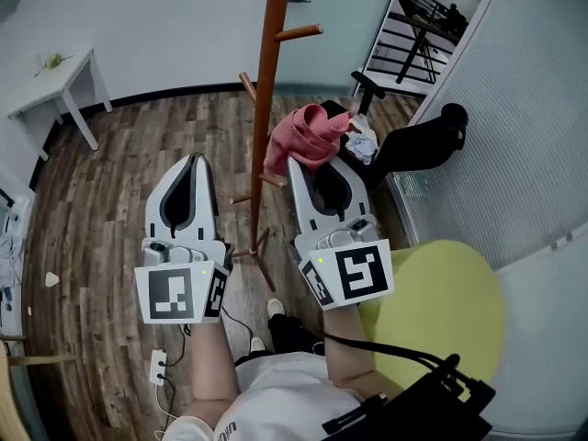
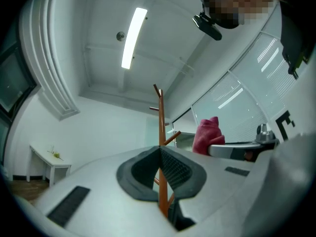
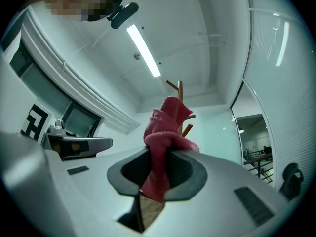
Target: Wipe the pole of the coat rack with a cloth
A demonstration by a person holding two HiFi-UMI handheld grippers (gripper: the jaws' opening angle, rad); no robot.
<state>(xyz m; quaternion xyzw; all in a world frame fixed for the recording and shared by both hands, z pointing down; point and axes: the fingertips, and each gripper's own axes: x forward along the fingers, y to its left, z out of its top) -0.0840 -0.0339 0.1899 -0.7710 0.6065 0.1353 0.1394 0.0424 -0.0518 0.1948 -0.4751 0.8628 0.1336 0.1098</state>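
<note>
Right gripper (image 1: 310,165) is clenched on a pink cloth (image 1: 308,136), whose bunched folds rise above the jaws and meet the right side of the coat rack's orange-brown pole (image 1: 266,90), just above a short peg. Seen from the right gripper view, the gripper (image 3: 157,154) pinches the cloth (image 3: 165,127) between its dark pads, a loose end hanging below them, and the top of the pole (image 3: 180,89) shows behind the fabric. Left gripper (image 1: 195,161) is held left of the pole and apart from it. In its own view the left gripper (image 2: 159,149) has its jaws closed together on nothing, with the pole (image 2: 161,117) standing beyond them. A wooden floor (image 1: 110,200) runs under the rack, and a white desk (image 1: 55,76) stands by the far wall.
</note>
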